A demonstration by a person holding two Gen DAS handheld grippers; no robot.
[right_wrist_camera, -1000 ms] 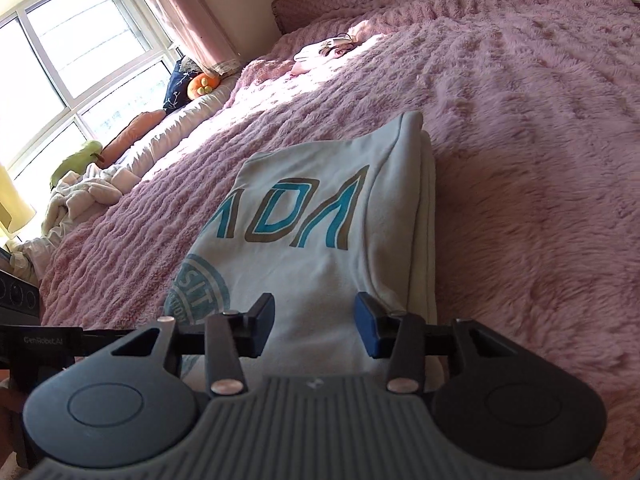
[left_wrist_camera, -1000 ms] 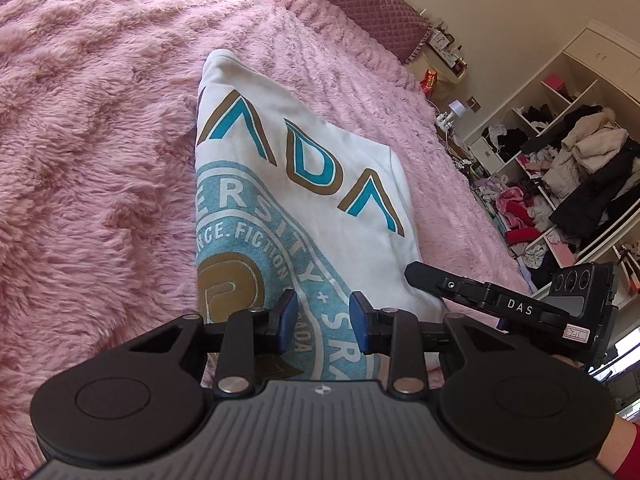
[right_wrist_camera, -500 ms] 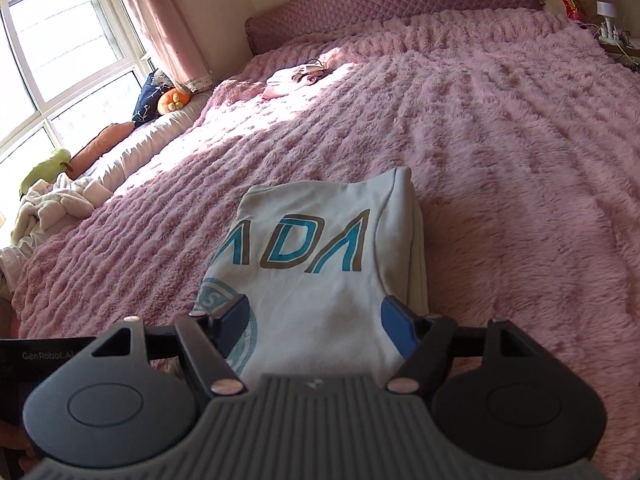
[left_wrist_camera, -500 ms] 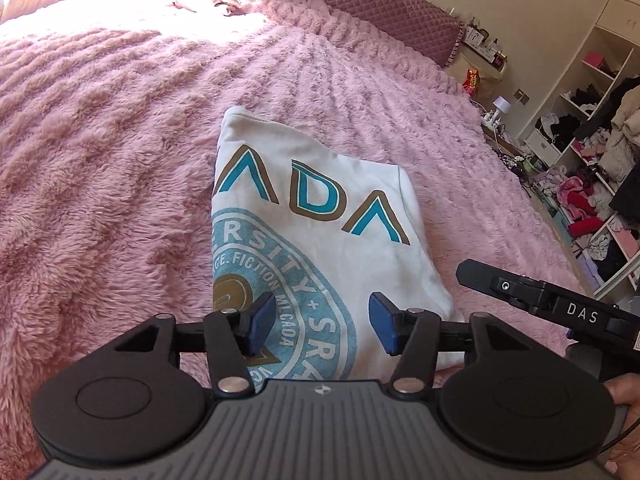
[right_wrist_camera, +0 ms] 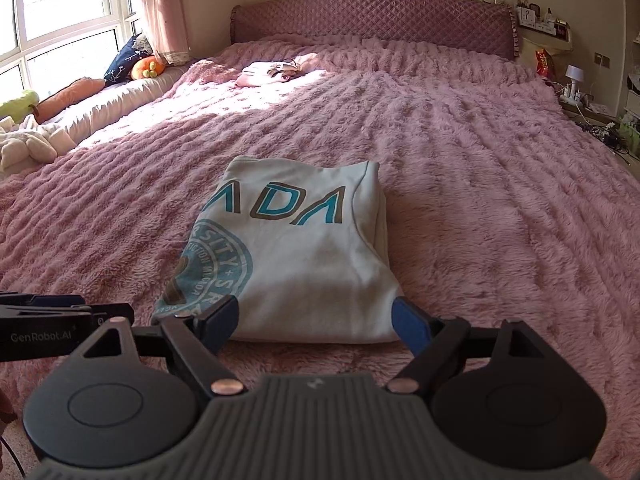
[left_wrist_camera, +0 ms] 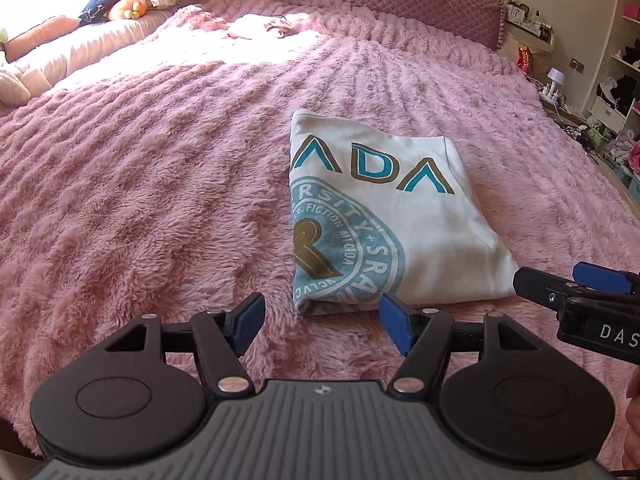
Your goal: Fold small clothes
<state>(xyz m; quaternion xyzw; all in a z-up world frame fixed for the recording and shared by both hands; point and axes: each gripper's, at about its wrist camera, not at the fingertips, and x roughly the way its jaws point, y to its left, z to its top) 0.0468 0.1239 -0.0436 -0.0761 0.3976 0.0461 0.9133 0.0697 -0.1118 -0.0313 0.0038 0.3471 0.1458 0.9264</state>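
Folded shirt [left_wrist_camera: 384, 216] reads "ADA", "RSITY", "FICTION"; left gripper [left_wrist_camera: 322, 322] and right gripper [right_wrist_camera: 316, 320], marked "DAS", spread near it.

I can only read part of the print on the folded shirt [left_wrist_camera: 400, 216]: the fold swallows the left end of the big letters and half of the round seal, and its small lettering is too fine for me to make out. My right gripper [left_wrist_camera: 560, 284] runs off the right edge of the left view, its label cut after "DAS". My left gripper [right_wrist_camera: 60, 312] is cropped at the left edge of the right view. Clutter on the shelves [left_wrist_camera: 624, 80] is too small to name. The small pink heap [right_wrist_camera: 272, 72] near the headboard is washed out by sunlight.
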